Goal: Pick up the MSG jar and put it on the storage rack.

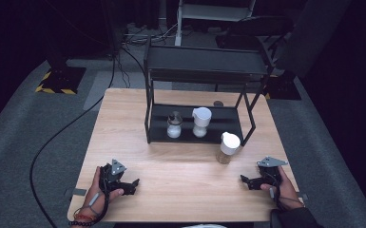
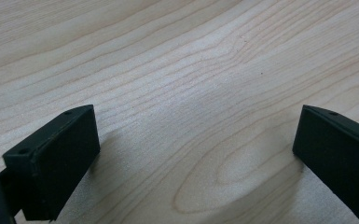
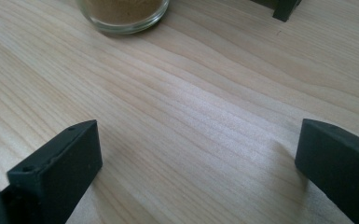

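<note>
nearest the lens in the left gripper view, two blocky matte black jaws of the left gripper (image 2: 196,154), spread wide with nothing but pale, fine-grained wooden table (image 2: 191,70) between them, an oval knot in the grain just ahead. same wide, empty spread on the right gripper (image 3: 198,161), low over the wood, holding nothing. beyond its jaws, the round glass base of a jar (image 3: 123,14) with tan powder inside, upper part cut off by the frame's top edge; a black rack foot (image 3: 284,8) at the upper right, mostly cropped. from the high view, left gripper (image 1: 132,184) at the near left of the table and right gripper (image 1: 245,180) at the near right, each under a grey three-cornered plate and gripped by a hand. jar (image 1: 228,147) capped in white, standing on the table just in front of the rack's right front corner, well apart from both grippers. black metal two-tier rack (image 1: 195,71) at the far side; on its lower shelf a small jar with a dark top (image 1: 174,126) beside a white-lidded jar (image 1: 201,121), contents hard to make out. surroundings dark, grey carpet dimly visible, a black cable curving across it at the left.
</note>
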Action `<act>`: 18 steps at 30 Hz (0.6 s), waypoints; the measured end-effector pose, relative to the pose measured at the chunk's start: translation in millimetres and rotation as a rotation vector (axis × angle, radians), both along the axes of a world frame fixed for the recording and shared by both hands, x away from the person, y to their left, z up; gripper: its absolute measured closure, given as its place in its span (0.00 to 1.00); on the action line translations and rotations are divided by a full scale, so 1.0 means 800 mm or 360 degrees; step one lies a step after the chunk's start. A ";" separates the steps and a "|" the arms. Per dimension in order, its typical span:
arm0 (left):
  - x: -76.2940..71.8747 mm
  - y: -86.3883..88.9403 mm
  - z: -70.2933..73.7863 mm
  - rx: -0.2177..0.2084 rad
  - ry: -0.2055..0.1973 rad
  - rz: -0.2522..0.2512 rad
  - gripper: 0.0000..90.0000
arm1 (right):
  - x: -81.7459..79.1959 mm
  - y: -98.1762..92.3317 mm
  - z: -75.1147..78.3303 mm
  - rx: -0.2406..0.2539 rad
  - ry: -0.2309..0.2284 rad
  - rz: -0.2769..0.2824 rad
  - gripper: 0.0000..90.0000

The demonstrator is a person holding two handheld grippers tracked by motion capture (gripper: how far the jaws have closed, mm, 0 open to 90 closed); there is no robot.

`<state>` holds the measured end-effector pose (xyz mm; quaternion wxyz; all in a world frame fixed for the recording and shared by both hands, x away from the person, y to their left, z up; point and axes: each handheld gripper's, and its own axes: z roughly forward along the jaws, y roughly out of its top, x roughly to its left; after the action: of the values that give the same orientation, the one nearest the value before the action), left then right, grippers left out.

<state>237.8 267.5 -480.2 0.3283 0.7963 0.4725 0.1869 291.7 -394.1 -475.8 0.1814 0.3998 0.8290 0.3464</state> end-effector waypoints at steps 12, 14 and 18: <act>0.001 0.001 0.000 -0.0001 0.0001 -0.0008 0.00 | 0.000 0.000 0.000 0.0000 0.0000 -0.0001 0.00; 0.001 0.001 0.000 -0.0002 0.0000 -0.0009 0.00 | -0.001 0.000 0.000 0.0000 0.0000 -0.0008 0.00; 0.001 0.001 0.000 -0.0001 0.0001 -0.0009 0.00 | -0.001 0.000 0.000 0.0001 0.0000 -0.0008 0.00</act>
<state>238.6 268.3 -480.2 0.3289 0.7975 0.4705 0.1854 290.9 -393.9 -475.9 0.1822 0.4020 0.8278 0.3462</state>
